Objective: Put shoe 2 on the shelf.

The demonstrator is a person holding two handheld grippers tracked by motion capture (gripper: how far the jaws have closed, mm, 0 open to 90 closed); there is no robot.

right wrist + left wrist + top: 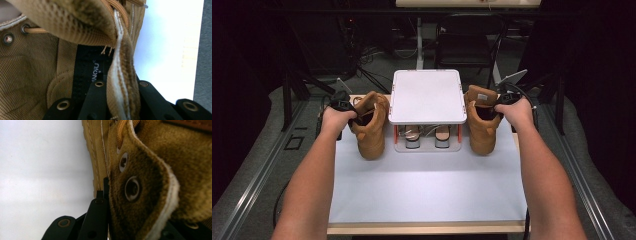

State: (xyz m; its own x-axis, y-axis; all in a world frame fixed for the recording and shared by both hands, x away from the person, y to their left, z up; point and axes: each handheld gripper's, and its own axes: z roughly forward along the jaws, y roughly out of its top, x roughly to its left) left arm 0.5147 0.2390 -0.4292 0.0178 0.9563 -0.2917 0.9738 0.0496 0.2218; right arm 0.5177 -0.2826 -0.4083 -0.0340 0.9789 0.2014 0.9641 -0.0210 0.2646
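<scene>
Left claw (346, 106) clamped tight on the left boot's (371, 127) collar; right claw (504, 99) pinching the right boot's (482, 125) collar edge, both beside the white rack (427, 96).

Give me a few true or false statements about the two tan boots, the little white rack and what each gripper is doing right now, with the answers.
1. The left gripper is clamped on the collar edge of the left boot. True.
2. The right gripper is open and clear of the right boot. False: it is shut on that boot's collar edge.
3. The boots stand on either side of the white rack. True.
4. Both boots sit on top of the rack. False: the rack's top is bare and the boots are beside it, over the white mat.
5. A pair of shoes sits on the rack's lower level. True.
</scene>
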